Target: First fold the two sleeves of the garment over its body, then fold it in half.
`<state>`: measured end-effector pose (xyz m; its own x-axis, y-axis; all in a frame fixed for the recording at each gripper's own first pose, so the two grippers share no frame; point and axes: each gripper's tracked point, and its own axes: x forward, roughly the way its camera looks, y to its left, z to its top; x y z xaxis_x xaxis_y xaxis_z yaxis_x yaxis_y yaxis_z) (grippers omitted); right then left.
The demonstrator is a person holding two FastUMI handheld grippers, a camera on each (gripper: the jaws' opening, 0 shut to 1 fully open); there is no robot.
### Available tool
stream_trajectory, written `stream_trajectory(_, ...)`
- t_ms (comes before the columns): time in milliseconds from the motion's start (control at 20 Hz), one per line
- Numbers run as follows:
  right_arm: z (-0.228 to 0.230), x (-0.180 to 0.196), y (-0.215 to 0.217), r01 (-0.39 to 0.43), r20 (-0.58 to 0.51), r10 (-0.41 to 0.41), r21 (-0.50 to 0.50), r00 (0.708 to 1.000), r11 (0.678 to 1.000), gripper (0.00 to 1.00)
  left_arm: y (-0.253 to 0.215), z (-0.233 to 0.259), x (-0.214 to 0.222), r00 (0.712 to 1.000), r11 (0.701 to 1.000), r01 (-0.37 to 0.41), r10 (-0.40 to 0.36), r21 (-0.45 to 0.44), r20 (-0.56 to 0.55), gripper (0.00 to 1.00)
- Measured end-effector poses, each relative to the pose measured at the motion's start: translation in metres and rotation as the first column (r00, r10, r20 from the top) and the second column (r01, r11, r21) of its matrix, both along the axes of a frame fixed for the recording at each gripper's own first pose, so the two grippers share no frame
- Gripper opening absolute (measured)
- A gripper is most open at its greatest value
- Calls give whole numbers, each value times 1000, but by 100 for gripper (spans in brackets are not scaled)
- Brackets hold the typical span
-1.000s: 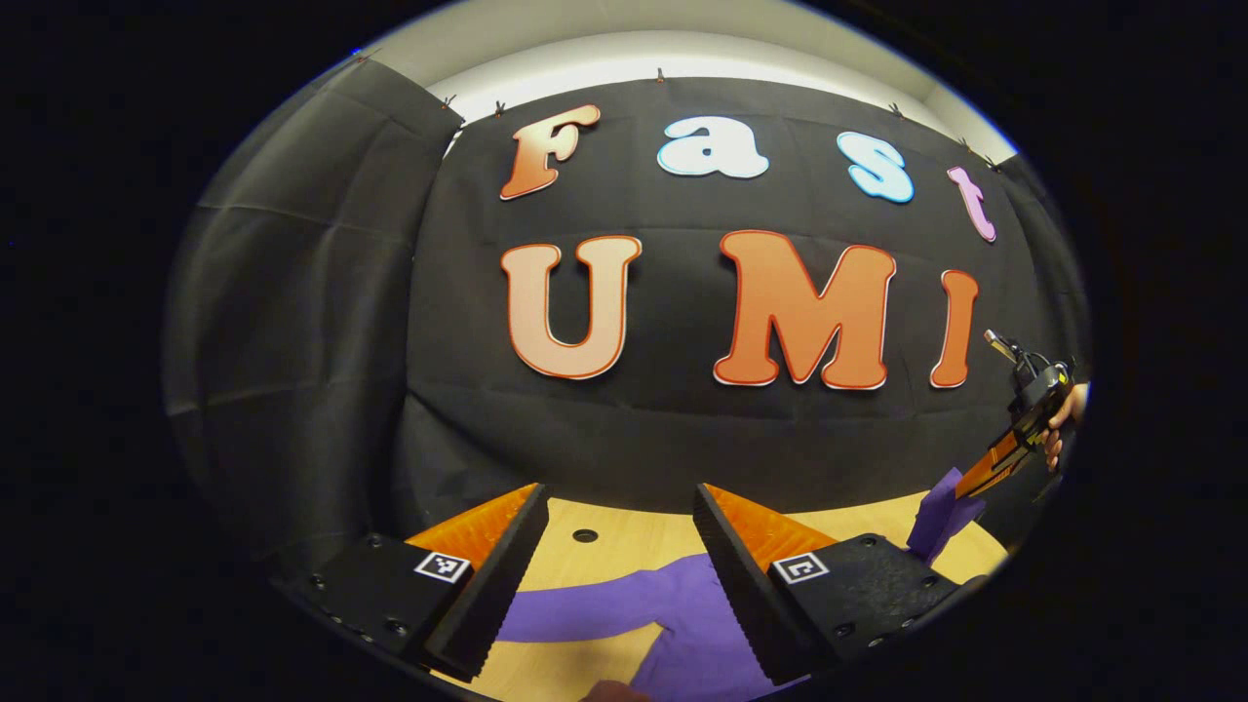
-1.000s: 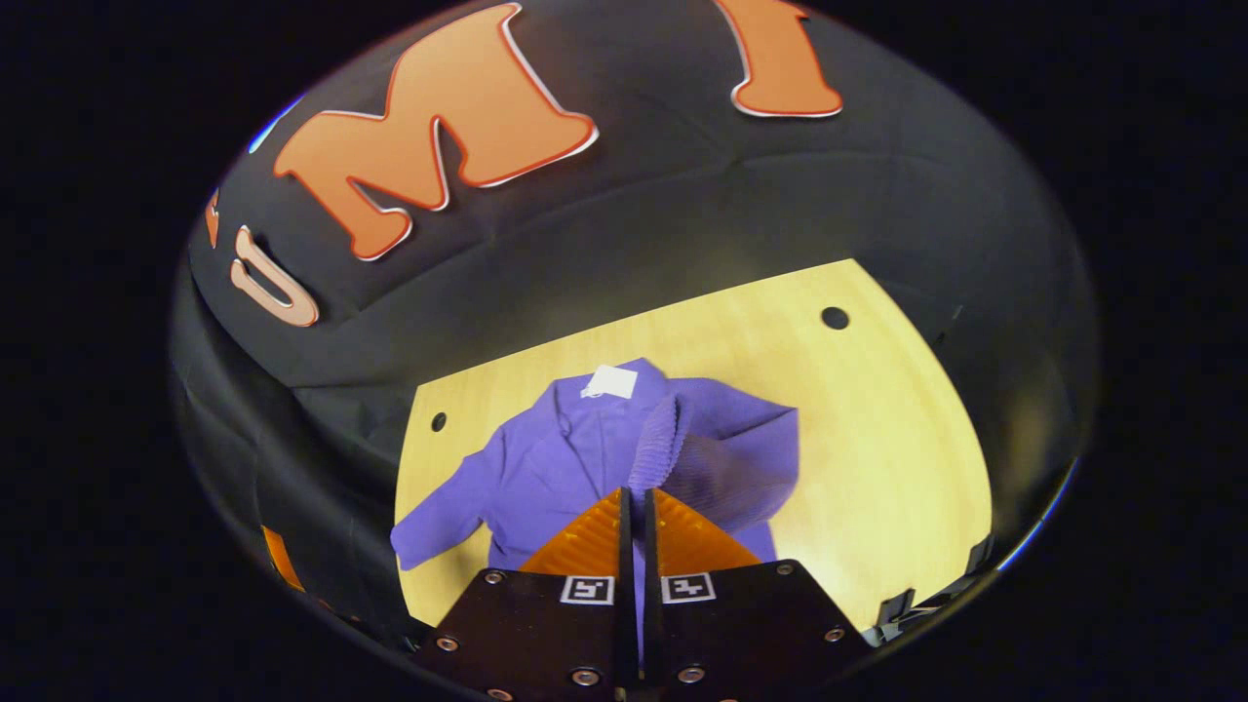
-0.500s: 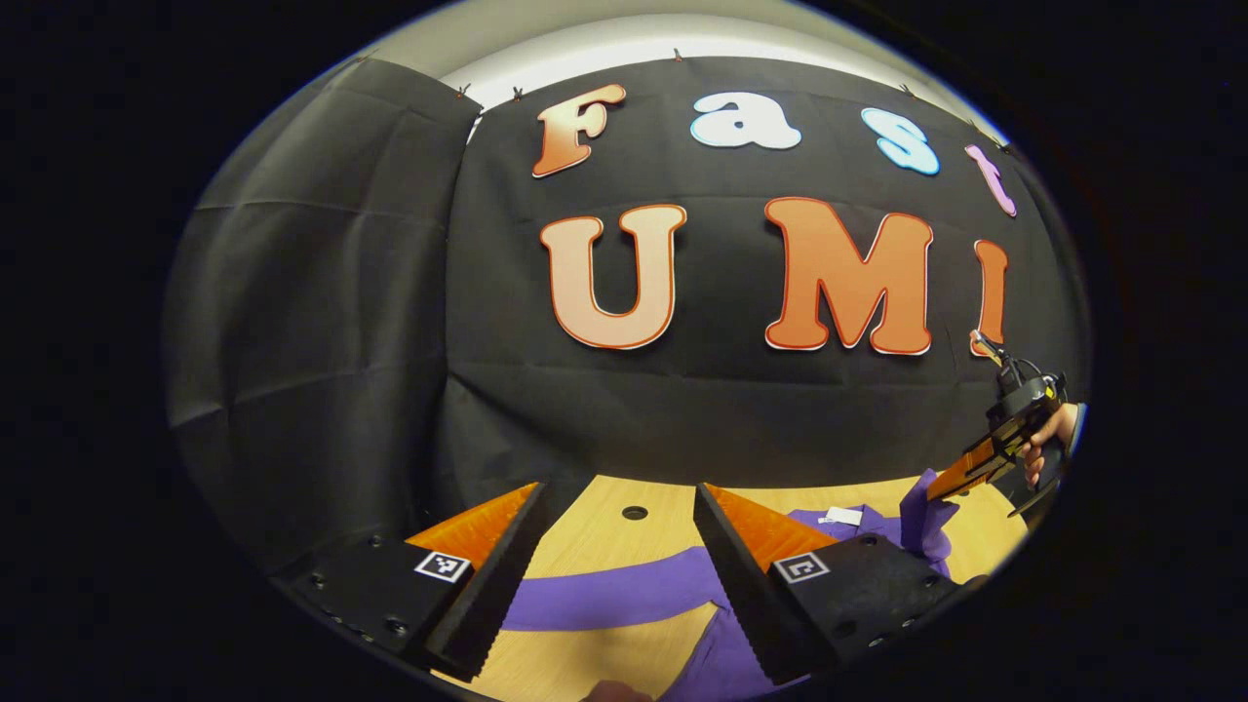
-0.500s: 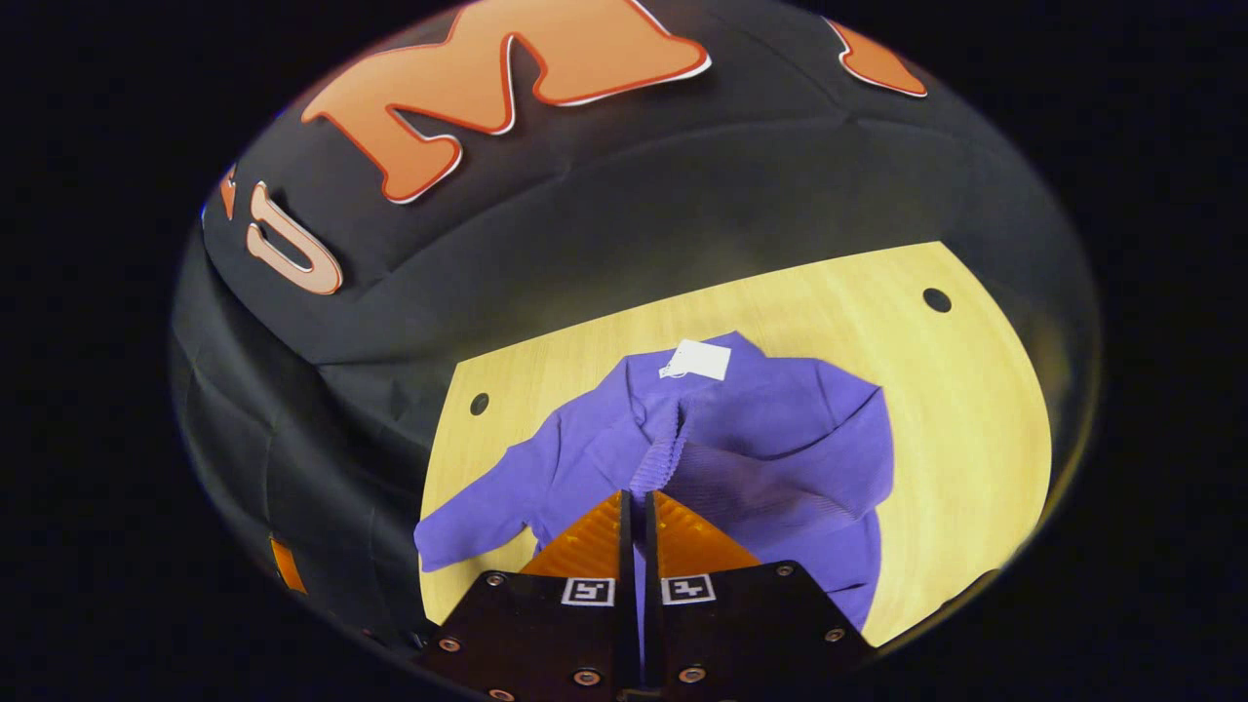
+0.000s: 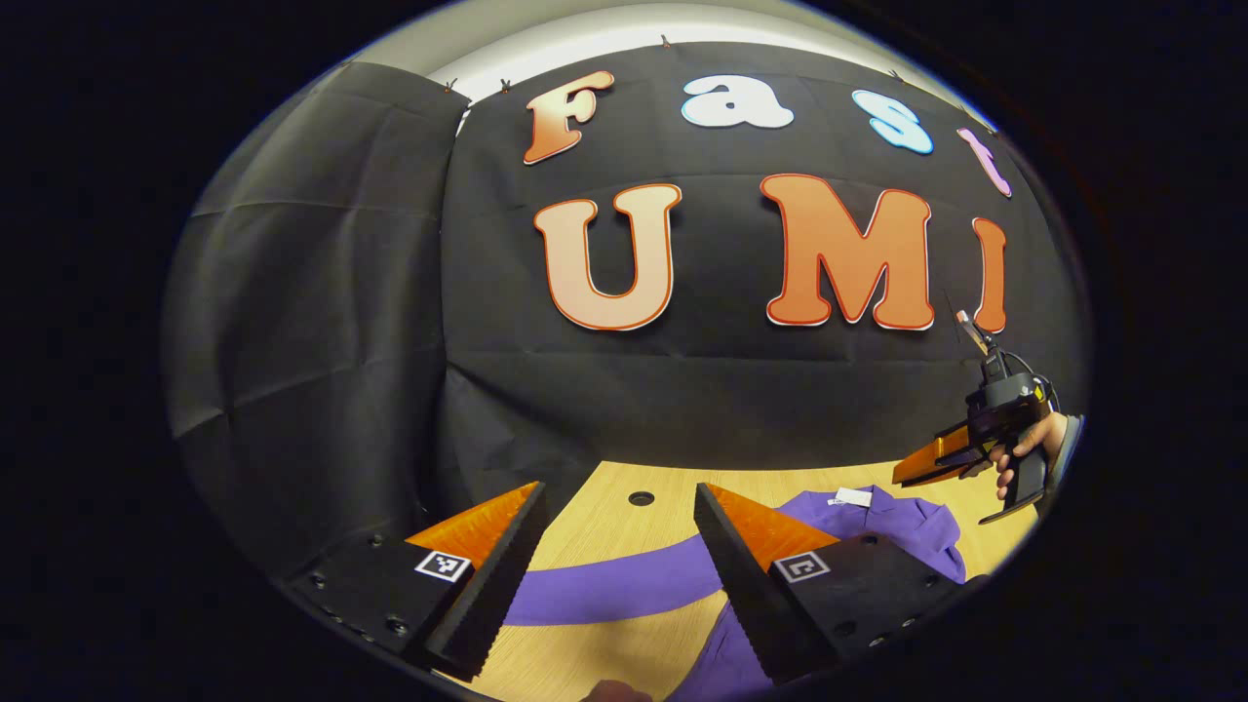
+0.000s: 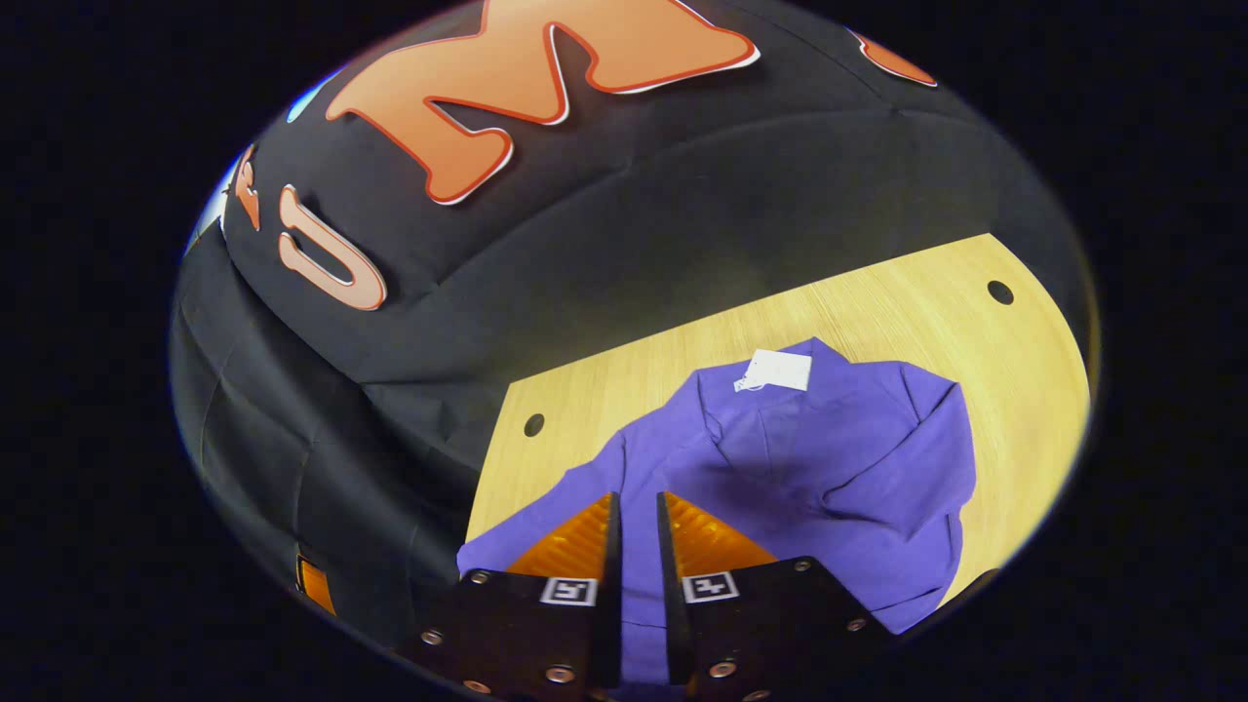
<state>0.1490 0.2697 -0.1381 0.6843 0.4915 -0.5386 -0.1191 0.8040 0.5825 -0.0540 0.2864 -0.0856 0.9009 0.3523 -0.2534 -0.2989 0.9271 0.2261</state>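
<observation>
A purple long-sleeved knit garment [image 5: 882, 531] lies flat on a light wooden table [image 5: 604, 526] in the left gripper view, a small white tag [image 5: 852, 497] at its collar on the far side. One unfolded sleeve [image 5: 624, 585] stretches across the tabletop and passes between and beyond the fingers of the left gripper [image 5: 619, 565], whose jaws stand wide apart and hold nothing. A round hole [image 5: 641, 498] marks the table near the black cloth wall [image 5: 322, 322]. At the right edge, the right gripper [image 5: 931, 468] hangs above the table beside the garment, held in a hand [image 5: 1019, 450]; its fingers appear slightly parted there.

In the right gripper view, the garment [image 6: 819, 478] spreads over the middle of the table [image 6: 936, 312], collar and white tag [image 6: 777, 370] toward the wall. Its right-hand sleeve [image 6: 902, 487] lies folded over the body, while the other sleeve [image 6: 546, 526] extends flat toward the table's left edge. The right gripper [image 6: 636, 546] hovers over the lower part of the garment, jaws open by a narrow gap with nothing clamped between them. Two round holes [image 6: 533, 425] [image 6: 999, 292] sit near the table's far corners.
</observation>
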Motion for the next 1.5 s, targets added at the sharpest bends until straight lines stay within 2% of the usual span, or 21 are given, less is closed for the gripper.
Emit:
stream_trajectory(50,0,-3,-1,-4,-2,4,-6,1000,1000,17,0,0,1,1000,1000,1,-1,4,-4,97)
stream_trajectory(100,1,-4,-4,-5,11,5,-18,1000,1000,33,2,0,2,1000,1000,2,-2,3,-6,97)
stream_trajectory(200,8,-5,-11,0,56,3,-52,998,999,42,6,-4,5,1000,1000,-1,1,1,-12,96)
stream_trajectory(300,19,-8,-28,24,114,-14,-92,993,995,56,16,-14,7,999,1000,-17,17,1,-45,96)
stream_trajectory(350,25,-10,-39,43,143,-26,-116,989,992,58,22,-19,10,998,1000,-23,23,-3,-60,96)
stream_trajectory(400,32,-13,-50,62,177,-37,-138,984,988,65,26,-23,12,996,1000,-23,22,-14,-83,96)
stream_trajectory(450,38,-15,-63,86,208,-50,-167,977,982,87,31,-31,15,994,999,-28,25,-24,-106,96)
stream_trajectory(550,52,-25,-88,136,272,-75,-213,959,968,95,44,-49,19,987,998,-39,31,-44,-155,96)
stream_trajectory(750,81,-50,-139,250,377,-140,-259,915,933,95,69,-83,24,962,990,-81,47,-116,-267,96)
stream_trajectory(900,108,-75,-187,360,471,-191,-302,862,882,95,81,-103,28,946,979,-100,37,-180,-323,96)
stream_trajectory(950,116,-83,-203,395,499,-203,-316,843,862,100,85,-106,29,941,978,-100,32,-185,-336,97)
stream_trajectory(1000,124,-92,-219,424,512,-217,-332,831,843,100,88,-111,30,935,978,-99,28,-182,-353,97)
stream_trajectory(1050,131,-104,-230,447,524,-230,-334,820,830,95,94,-117,29,927,978,-106,33,-178,-374,98)
stream_trajectory(1200,147,-124,-272,504,557,-261,-341,788,794,95,108,-134,26,902,968,-142,41,-206,-431,97)
stream_trajectory(1450,185,-162,-301,553,619,-248,-365,745,749,95,129,-179,13,817,939,-233,47,-255,-575,97)
stream_trajectory(1500,192,-170,-308,565,629,-242,-380,738,733,95,134,-191,16,798,929,-257,48,-267,-600,98)
